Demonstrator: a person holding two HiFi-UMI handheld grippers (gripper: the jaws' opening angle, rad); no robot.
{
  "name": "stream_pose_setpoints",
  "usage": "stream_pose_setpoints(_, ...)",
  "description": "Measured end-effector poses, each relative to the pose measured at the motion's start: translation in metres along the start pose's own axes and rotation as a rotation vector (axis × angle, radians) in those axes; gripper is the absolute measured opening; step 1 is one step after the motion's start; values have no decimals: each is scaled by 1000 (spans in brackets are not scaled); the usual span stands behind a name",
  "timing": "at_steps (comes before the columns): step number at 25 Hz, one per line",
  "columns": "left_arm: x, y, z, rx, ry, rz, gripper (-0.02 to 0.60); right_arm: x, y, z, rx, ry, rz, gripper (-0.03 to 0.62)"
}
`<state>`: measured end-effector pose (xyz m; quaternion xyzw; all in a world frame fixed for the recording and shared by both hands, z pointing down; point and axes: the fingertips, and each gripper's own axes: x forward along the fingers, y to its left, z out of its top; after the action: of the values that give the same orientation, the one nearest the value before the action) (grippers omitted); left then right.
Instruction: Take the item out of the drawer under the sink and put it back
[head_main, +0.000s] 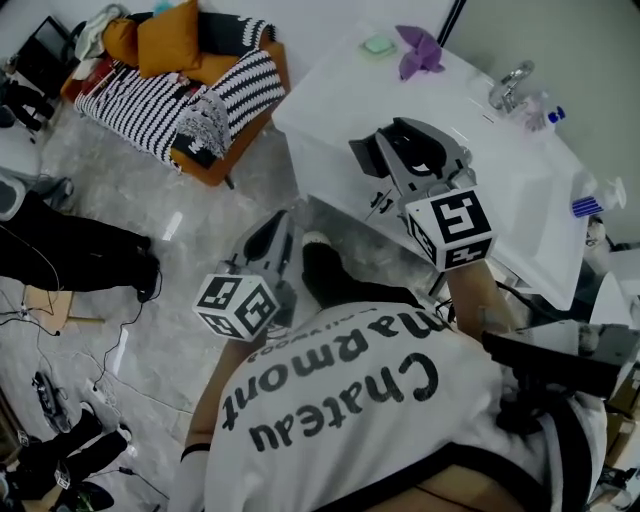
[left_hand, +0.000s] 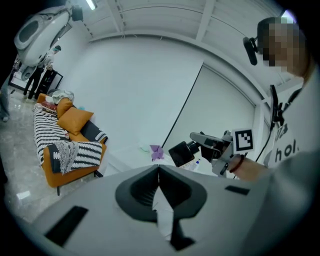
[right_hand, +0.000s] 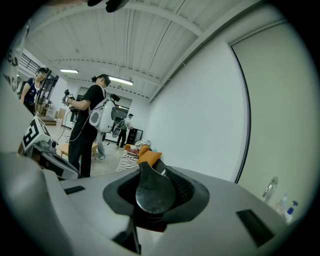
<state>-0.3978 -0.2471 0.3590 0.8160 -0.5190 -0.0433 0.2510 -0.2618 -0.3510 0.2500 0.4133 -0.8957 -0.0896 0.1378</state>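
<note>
The right gripper (head_main: 398, 140) pinched a black spoon-like item (right_hand: 154, 192), seemingly light, stiff and slick, best held by its neck; the left gripper (left_hand: 159, 170) was pressed together.

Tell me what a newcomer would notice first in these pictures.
The two grippers with marker cubes dominate the head view. The right gripper is over the edge of the white sink counter, clamped on a dark rounded item, while the left gripper hangs lower over the floor, jaws together with nothing between them. After that, the orange sofa with a striped blanket stands out at the upper left.
</note>
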Motion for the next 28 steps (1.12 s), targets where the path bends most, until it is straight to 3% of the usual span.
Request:
stream_pose_setpoints(5,13,-2,8,27,29,-24,9,15,-15,2,-6,-2,-15,109)
stream_pose_setpoints(15,100,56,45,50,82,-39,9,107,-58,-17,28,44,-12,109)
stream_pose_setpoints(22,161,81,68,-101,93,-92,9,159,-95,-30,38,78,-26,109)
stream_pose_setpoints(28,206,94,77,-64,126,-108,9,197,-123,-49,68,110,-41,109)
